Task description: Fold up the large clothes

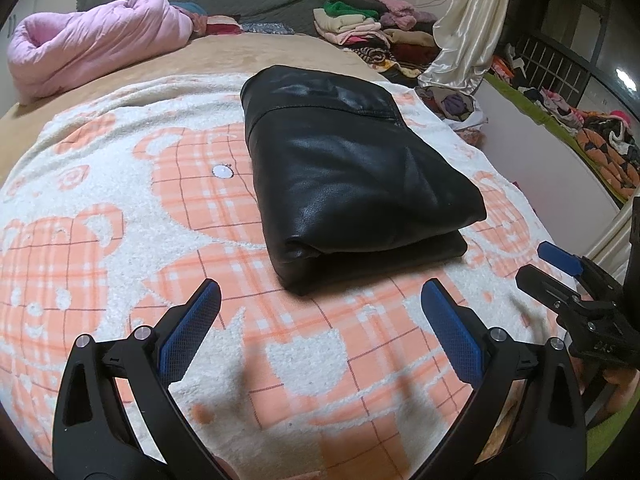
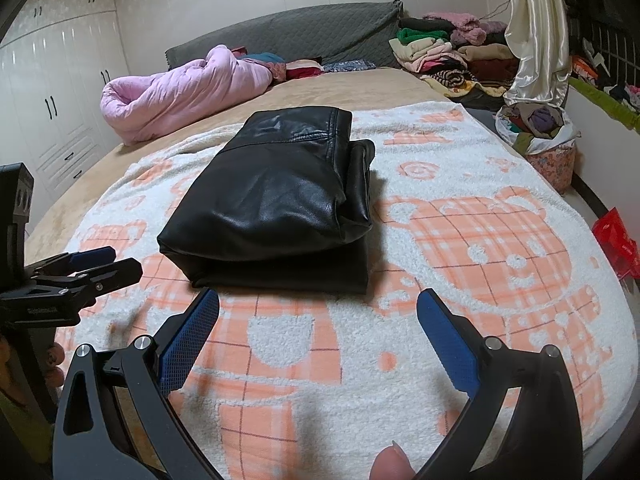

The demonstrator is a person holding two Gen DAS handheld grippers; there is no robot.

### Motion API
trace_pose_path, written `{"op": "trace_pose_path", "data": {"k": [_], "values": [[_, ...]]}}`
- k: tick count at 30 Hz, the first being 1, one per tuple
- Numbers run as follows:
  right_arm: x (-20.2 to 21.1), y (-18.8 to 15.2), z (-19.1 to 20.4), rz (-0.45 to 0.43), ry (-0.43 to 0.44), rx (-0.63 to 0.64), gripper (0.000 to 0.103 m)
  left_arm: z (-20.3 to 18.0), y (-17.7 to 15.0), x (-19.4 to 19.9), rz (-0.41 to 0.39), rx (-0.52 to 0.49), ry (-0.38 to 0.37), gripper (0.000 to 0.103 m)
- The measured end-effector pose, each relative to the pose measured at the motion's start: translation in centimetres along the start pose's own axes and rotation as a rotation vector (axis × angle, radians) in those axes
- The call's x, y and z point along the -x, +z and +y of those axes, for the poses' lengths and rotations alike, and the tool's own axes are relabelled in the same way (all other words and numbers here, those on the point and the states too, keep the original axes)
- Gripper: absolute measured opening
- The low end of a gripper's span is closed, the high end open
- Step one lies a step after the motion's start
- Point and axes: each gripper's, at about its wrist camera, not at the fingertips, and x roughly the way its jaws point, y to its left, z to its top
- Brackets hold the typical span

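A black leather garment (image 1: 352, 176) lies folded into a thick rectangle on a white and orange bear-print blanket (image 1: 120, 200) spread over the bed. My left gripper (image 1: 320, 292) hovers open just short of the bundle's near edge, nothing between its blue pads. In the right wrist view the same folded garment (image 2: 272, 200) sits ahead of my right gripper (image 2: 320, 298), which is also open and empty above the blanket (image 2: 480, 240). Each gripper shows at the edge of the other's view: the right gripper (image 1: 546, 266) and the left gripper (image 2: 116, 262).
A rolled pink quilt (image 1: 92, 40) and a pile of clothes (image 1: 360, 24) lie at the bed's head. A small white round object (image 1: 222, 171) rests on the blanket left of the garment. A cream curtain (image 2: 536, 40), a clothes basket (image 2: 540, 132) and a red item (image 2: 616, 240) stand right of the bed; white wardrobes (image 2: 52, 80) stand left.
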Motion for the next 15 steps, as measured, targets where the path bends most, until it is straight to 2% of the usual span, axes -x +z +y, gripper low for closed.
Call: {"op": "trace_pose_path", "data": {"k": [4, 8, 12, 15], "values": [[0.6, 0.1, -0.1, -0.013, -0.023, -0.004, 0.099, 0.2, -0.1, -0.1, 0.028, 0.011, 0.003, 0.094], [2.8, 0.3, -1.3, -0.066, -0.063, -0.052, 0.099, 1.3, -0.2, 0.2, 0.037, 0.044, -0.024, 0.094], [7.0, -0.2, -5.2, -0.157, -0.191, -0.140, 0.099, 5.5, 0.6, 1.0, 0.037, 0.130, 0.000, 0.094], [10.2, -2.2, -11.0, -0.173, -0.362, -0.259, 0.098, 11.4, 1.5, 2.3, 0.016, 0.214, 0.099, 0.094]]}}
